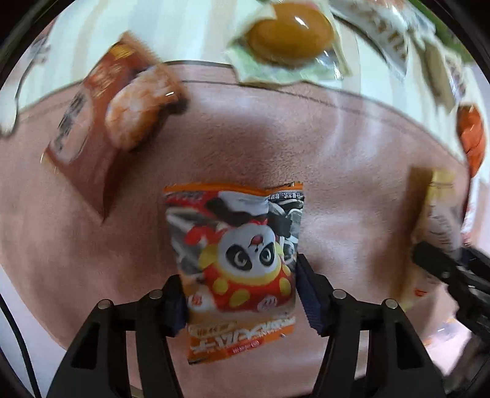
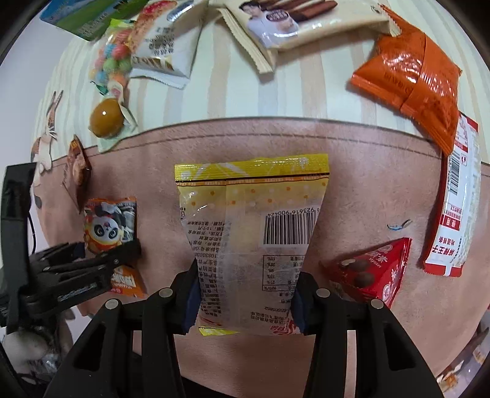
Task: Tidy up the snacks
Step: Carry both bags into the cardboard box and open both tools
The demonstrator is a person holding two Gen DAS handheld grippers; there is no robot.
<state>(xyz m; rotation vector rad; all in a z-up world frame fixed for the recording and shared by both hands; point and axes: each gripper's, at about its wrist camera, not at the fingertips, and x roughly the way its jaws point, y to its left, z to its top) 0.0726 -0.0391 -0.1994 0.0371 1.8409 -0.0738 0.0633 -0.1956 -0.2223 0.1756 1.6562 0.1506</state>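
My left gripper [image 1: 240, 294] is shut on an orange panda snack packet [image 1: 235, 254], held over the pink mat [image 1: 352, 183]; it also shows in the right wrist view [image 2: 108, 229], with the left gripper [image 2: 92, 263] at the left. My right gripper [image 2: 245, 294] is shut on a yellow and clear snack bag [image 2: 251, 226], barcode side up, over the mat [image 2: 367, 183]. That bag shows blurred at the right of the left wrist view [image 1: 438, 220].
On the mat lie a brown packet [image 1: 104, 131] and a red triangular chocolate packet [image 2: 373, 269]. Beyond the mat, on the striped cloth [image 2: 214, 91], lie an orange bag [image 2: 413, 79], a red-white packet [image 2: 456, 202], a wafer pack [image 2: 291, 24], a braised egg [image 2: 105, 119] and candies [image 2: 113, 58].
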